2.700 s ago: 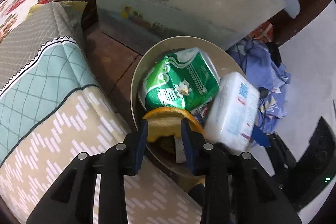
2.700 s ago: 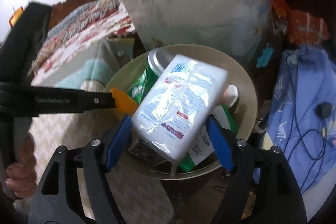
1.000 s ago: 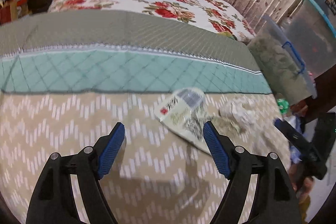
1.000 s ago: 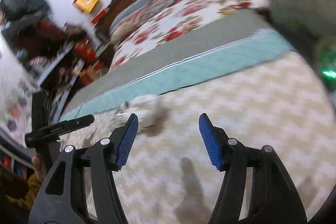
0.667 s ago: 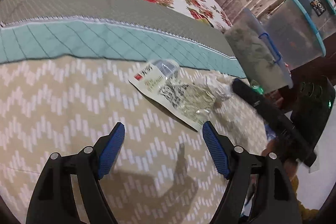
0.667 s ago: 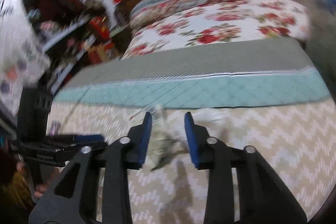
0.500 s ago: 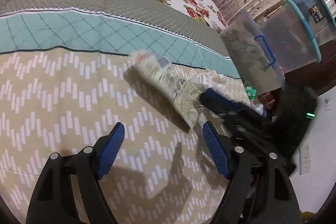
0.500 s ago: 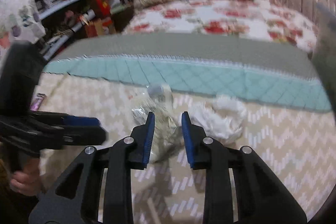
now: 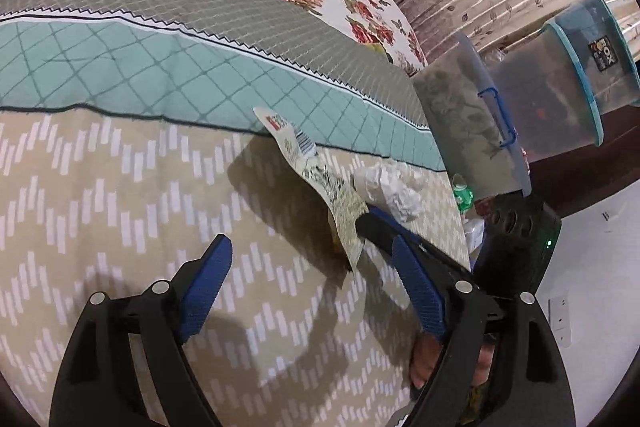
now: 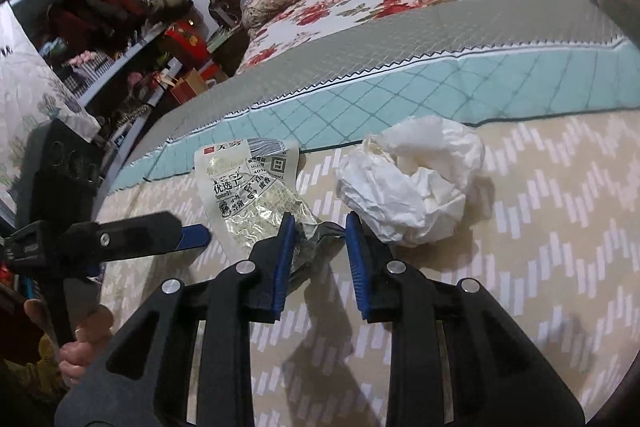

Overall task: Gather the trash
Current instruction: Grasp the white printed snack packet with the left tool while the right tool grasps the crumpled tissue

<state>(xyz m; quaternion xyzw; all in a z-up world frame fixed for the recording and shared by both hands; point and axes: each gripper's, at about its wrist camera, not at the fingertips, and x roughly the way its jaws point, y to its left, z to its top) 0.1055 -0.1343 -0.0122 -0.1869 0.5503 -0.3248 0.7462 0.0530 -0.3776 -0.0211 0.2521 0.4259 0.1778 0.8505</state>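
Right hand-held gripper (image 10: 318,223), jaws narrow, pinches the light, crinkly wrapper (image 10: 256,187) by its near end at frame centre on the bed (image 10: 540,227); left hand-held gripper (image 9: 312,267) opening, empty; soft tissue wad (image 10: 412,183) beside.

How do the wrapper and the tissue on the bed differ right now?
The wrapper is a flat printed packet with its near end between the right gripper's fingers; the tissue is a plain white crumpled ball that no gripper touches. Both are on the blanket, side by side.
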